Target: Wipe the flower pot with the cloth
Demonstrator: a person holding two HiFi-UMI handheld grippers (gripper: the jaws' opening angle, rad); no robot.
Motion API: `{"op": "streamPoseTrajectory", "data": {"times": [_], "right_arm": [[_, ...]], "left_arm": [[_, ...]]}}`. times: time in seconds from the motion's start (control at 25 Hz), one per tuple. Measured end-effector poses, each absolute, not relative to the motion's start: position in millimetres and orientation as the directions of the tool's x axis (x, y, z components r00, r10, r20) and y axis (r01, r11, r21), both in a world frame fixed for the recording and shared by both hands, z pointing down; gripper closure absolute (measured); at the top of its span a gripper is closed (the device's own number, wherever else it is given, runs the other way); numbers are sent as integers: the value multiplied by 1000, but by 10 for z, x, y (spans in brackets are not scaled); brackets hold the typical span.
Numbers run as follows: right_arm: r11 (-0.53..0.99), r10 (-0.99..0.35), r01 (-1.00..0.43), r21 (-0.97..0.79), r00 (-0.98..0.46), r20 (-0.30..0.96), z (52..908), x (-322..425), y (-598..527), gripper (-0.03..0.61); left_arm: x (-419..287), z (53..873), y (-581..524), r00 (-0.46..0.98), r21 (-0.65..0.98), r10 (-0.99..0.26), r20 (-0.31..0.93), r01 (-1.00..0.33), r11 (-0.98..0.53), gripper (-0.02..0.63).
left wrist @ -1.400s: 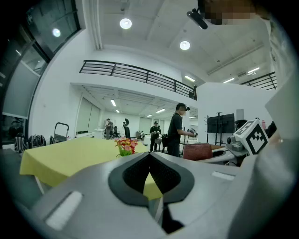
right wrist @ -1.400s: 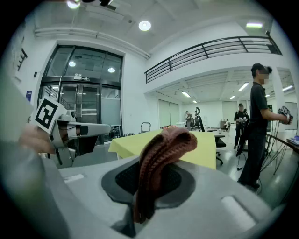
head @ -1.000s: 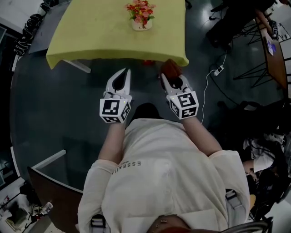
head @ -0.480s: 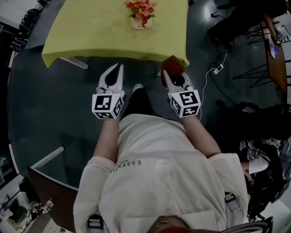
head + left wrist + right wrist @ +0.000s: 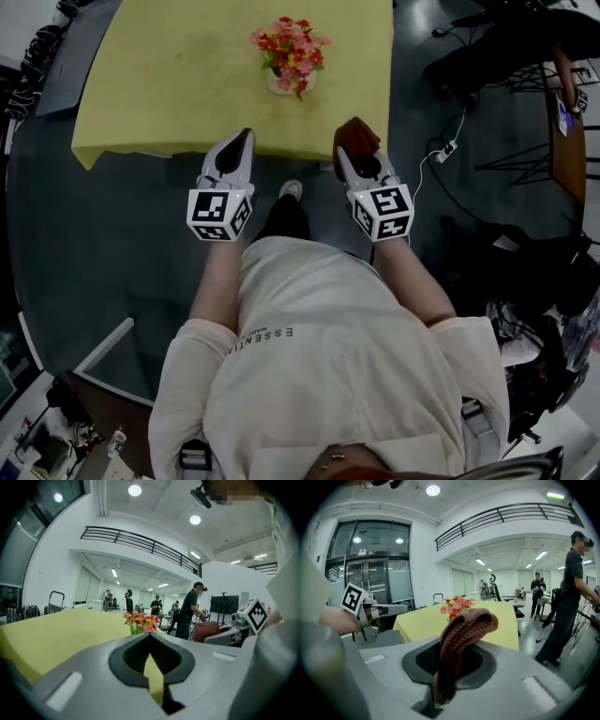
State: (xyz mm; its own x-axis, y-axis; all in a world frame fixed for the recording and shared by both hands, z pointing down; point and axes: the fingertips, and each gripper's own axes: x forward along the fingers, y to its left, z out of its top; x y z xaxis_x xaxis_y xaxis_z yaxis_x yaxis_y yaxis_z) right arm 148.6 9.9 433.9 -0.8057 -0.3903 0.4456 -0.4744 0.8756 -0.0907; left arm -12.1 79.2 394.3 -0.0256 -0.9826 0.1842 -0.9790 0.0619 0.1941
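Note:
A white flower pot [image 5: 285, 82] with red and orange flowers [image 5: 289, 49] stands on the yellow-covered table [image 5: 159, 84], near its front edge. My left gripper [image 5: 245, 139] is shut and holds nothing; its tips reach just over the table's front edge, left of the pot. Through the left gripper view the flowers [image 5: 140, 620] show just past the closed jaws [image 5: 150, 638]. My right gripper [image 5: 346, 156] is shut on a brown knitted cloth [image 5: 356, 138], at the table's front right corner. In the right gripper view the cloth [image 5: 465, 632] bulges up out of the jaws, with the flowers [image 5: 457, 605] beyond it.
A white power strip [image 5: 449, 146] with its cable lies on the dark floor to the right. A wooden desk [image 5: 565, 122] stands at the far right, a pale panel [image 5: 103, 345] at lower left. A person in black [image 5: 570, 606] stands to the right of the table.
Both grippers have moved forward to the table's front edge, the cloth still held in the right one. The table and pot now lie closer in the head view.

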Motion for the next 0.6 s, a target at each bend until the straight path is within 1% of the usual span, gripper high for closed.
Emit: {"op": "streamPoseTrajectory", "data": {"times": [0.12, 0.24, 0.44, 0.6], "right_arm": [[870, -386, -482, -99, -793, 472, 4426, 1234, -153, 532], [861, -379, -494, -121, -782, 494, 4535, 1015, -361, 532], [843, -367, -518, -143, -750, 550, 4784, 777, -531, 532], [839, -333, -518, -164, -729, 598, 5015, 614, -607, 532]], "left_arm": [[-383, 4042, 498, -6, 198, -978, 207, -979, 48, 598], [-575, 4158, 199, 26, 164, -972, 232, -986, 13, 598], [-679, 4315, -153, 124, 164, -956, 265, -983, -82, 598], [-716, 4479, -391, 174, 176, -942, 288, -976, -126, 598]]}}
